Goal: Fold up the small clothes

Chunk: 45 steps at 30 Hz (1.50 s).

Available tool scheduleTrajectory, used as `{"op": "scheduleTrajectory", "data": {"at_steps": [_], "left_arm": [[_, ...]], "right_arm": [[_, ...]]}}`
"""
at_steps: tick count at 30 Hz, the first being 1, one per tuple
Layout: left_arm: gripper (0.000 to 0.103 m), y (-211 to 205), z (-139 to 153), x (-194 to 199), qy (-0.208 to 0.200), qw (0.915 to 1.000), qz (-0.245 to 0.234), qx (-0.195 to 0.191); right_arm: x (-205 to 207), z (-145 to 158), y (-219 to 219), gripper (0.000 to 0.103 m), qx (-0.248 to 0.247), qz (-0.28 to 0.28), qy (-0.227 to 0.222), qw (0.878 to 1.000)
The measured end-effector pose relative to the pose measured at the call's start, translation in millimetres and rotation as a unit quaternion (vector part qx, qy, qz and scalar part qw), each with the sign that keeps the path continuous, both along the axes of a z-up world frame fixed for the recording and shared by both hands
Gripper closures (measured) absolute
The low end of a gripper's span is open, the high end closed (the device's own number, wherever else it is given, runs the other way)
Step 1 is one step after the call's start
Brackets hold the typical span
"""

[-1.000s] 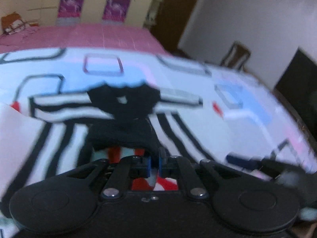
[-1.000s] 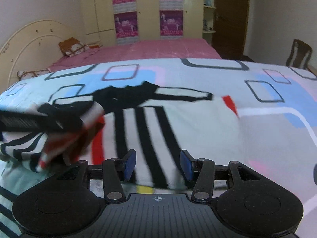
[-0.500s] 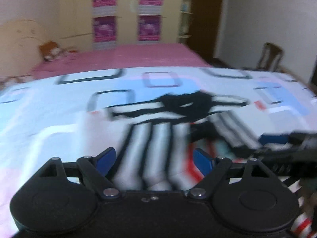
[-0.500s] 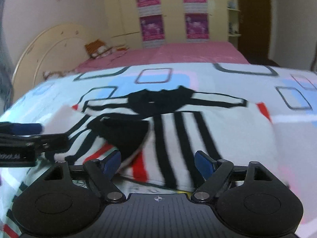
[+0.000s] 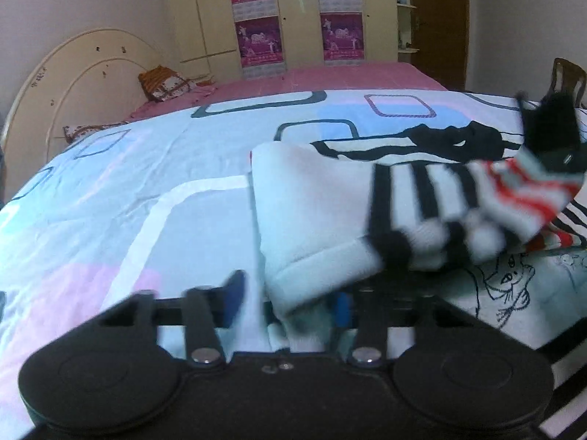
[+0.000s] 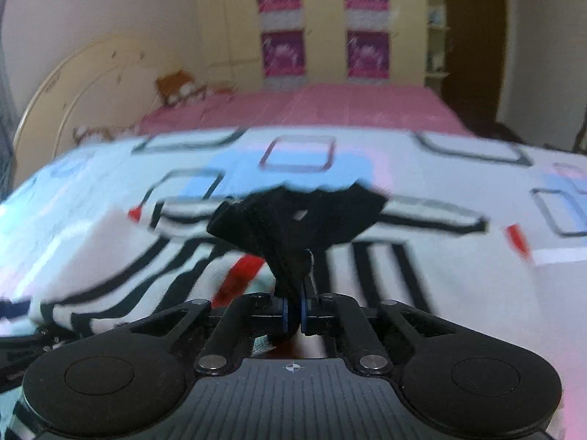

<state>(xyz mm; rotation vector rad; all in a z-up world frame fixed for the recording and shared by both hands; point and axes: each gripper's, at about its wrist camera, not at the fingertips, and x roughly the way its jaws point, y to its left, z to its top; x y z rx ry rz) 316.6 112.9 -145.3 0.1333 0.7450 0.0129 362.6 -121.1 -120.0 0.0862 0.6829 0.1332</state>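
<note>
Bedroom, dim and yellowish. In front, a bed under a pale quilt (image 5: pixel 121 198) printed with blue, pink and grey rounded rectangles; behind it, a second bed with a pink sheet (image 5: pixel 330 77), a cream arched headboard (image 5: pixel 73 73) at left, an orange patterned cushion (image 5: pixel 163 82) near it. Cream wardrobe doors (image 5: pixel 301 18) along the far wall, carrying four magenta posters (image 5: pixel 258 40); a dark wooden door (image 5: pixel 438 22) to their right, and a chair back (image 5: pixel 567 73) at the right edge. No containers visible.

Lying on the quilt, a small striped garment (image 5: pixel 323 198): white with black bands, some red, a black collar, a cartoon line drawing near the hem. Left part folded over, pale inner side up; one striped portion lifted and blurred toward the right.

Left tongs (image 5: pixel 290 302) closing, blue pads on either side of the folded hem, not visibly pressing it. Right tongs (image 6: pixel 293 313) pressed together, pinching a bunch of black fabric from the garment (image 6: pixel 293 220), pulled up just below the collar.
</note>
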Motion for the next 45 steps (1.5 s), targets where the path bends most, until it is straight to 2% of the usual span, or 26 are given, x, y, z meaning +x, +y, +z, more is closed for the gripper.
{"op": "scheduleTrajectory", "data": {"at_steps": [3, 6, 9, 11, 12, 13, 14, 15, 18, 20, 24, 25, 26, 28, 30, 31, 32, 34, 35, 36, 39, 41, 43, 44, 45], "left_arm": [[0.078, 1.6, -3.0, -2.8, -0.001, 0.9999, -0.006, -0.011], [0.079, -0.5, -4.4, -2.0, 0.001, 0.9999, -0.013, -0.01], [0.079, 4.4, -9.0, 0.2, 0.01, 0.9996, -0.015, -0.021], [0.079, 5.9, -6.3, 0.5, 0.018, 0.9993, -0.022, -0.022], [0.079, 6.1, -4.9, 1.6, 0.024, 0.9992, -0.026, -0.021], [0.079, 6.8, -3.5, 1.8, 0.029, 0.9988, -0.029, -0.024], [0.078, 8.3, -1.3, 0.7, 0.033, 0.9985, -0.032, -0.03], [0.076, 10.1, 1.1, -0.5, 0.04, 0.9981, -0.033, -0.034], [0.069, 16.1, 8.9, -5.9, 0.053, 0.9962, -0.034, -0.061], [0.068, 21.1, 15.1, -10.9, 0.058, 0.9944, -0.033, -0.081], [0.055, 28.6, 29.4, -17.9, 0.048, 0.9913, -0.015, -0.121], [0.054, 28.1, 32.6, -16.7, 0.043, 0.9905, -0.011, -0.13], [0.054, 26.6, 35.1, -13.8, 0.04, 0.9896, -0.011, -0.138], [0.054, 17.1, 36.9, -4.6, 0.037, 0.9885, -0.015, -0.146], [0.054, 2.3, 34.6, 3.7, 0.034, 0.9889, -0.025, -0.142], [0.054, -6.3, 31.6, 7.4, 0.036, 0.9892, -0.031, -0.139], [0.054, -13.7, 27.9, 10.0, 0.04, 0.9891, -0.037, -0.137], [0.054, -26.5, 18.0, 12.2, 0.05, 0.9898, -0.045, -0.126], [0.054, -32.4, 11.3, 13.4, 0.059, 0.991, -0.047, -0.11], [0.054, -35.9, 4.1, 14.4, 0.072, 0.9916, -0.046, -0.097], [0.053, -37.9, -1.5, 13.9, 0.069, 0.9927, -0.043, -0.088], [0.053, -39.2, -0.4, 16.6, 0.075, 0.9926, -0.042, -0.086], [0.053, -38.9, 0.7, 18.6, 0.081, 0.9921, -0.041, -0.087], [0.053, -39.0, 1.8, 19.2, 0.083, 0.9919, -0.042, -0.086], [0.052, -38.7, 3.6, 18.5, 0.085, 0.9918, -0.044, -0.084]], "right_arm": [[-2.4, 3.7, -23.2, 0.098, -0.014, -0.022, -0.003, 1.0], [-1.3, -10.4, -51.8, 0.098, 0.006, -0.052, 0.033, 0.998], [-1.1, -32.3, -58.6, 0.097, 0.016, -0.057, 0.072, 0.996], [-5.7, -34.7, -65.1, 0.097, 0.021, -0.071, 0.067, 0.995], [-7.1, -32.8, -69.5, 0.095, 0.035, -0.074, 0.067, 0.994], [-9.7, -29.7, -72.9, 0.088, 0.035, -0.081, 0.063, 0.994], [-11.8, -26.2, -74.5, 0.081, 0.025, -0.087, 0.057, 0.994], [-15.0, -23.7, -78.2, 0.08, 0.015, -0.09, 0.051, 0.994], [-20.6, -20.6, -90.9, 0.08, 0.021, -0.097, 0.058, 0.993], [-24.8, -16.9, -97.5, 0.08, 0.008, -0.113, 0.051, 0.992], [-30.7, -10.1, -107.2, 0.08, 0.02, -0.116, 0.039, 0.992], [-30.5, -10.4, -106.9, 0.076, 0.027, -0.111, 0.039, 0.993], [-29.3, -11.2, -105.4, 0.056, 0.033, -0.106, 0.044, 0.993], [-26.4, -15.5, -99.2, 0.036, 0.036, -0.1, 0.051, 0.993], [-23.7, -20.9, -92.4, 0.036, 0.036, -0.092, 0.059, 0.993], [-23.9, -23.3, -90.4, 0.042, 0.037, -0.093, 0.062, 0.993], [-23.1, -26.4, -89.0, 0.057, 0.038, -0.093, 0.067, 0.993], [-24.4, -29.1, -87.5, 0.068, 0.033, -0.095, 0.073, 0.992], [-25.3, -29.7, -87.5, 0.078, 0.027, -0.092, 0.072, 0.993], [-26.5, -29.9, -88.7, 0.083, 0.022, -0.089, 0.072, 0.993], [-29.6, -27.8, -95.1, 0.094, 0.019, -0.08, 0.068, 0.994], [-30.9, -23.5, -98.7, 0.101, 0.0, -0.085, 0.054, 0.995], [-26.3, -28.5, -104.3, 0.103, -0.024, -0.096, 0.067, 0.993], [-22.3, -33.6, -108.9, 0.103, -0.015, -0.088, 0.087, 0.992], [-23.8, -34.2, -113.4, 0.103, -0.003, -0.088, 0.085, 0.992]]}}
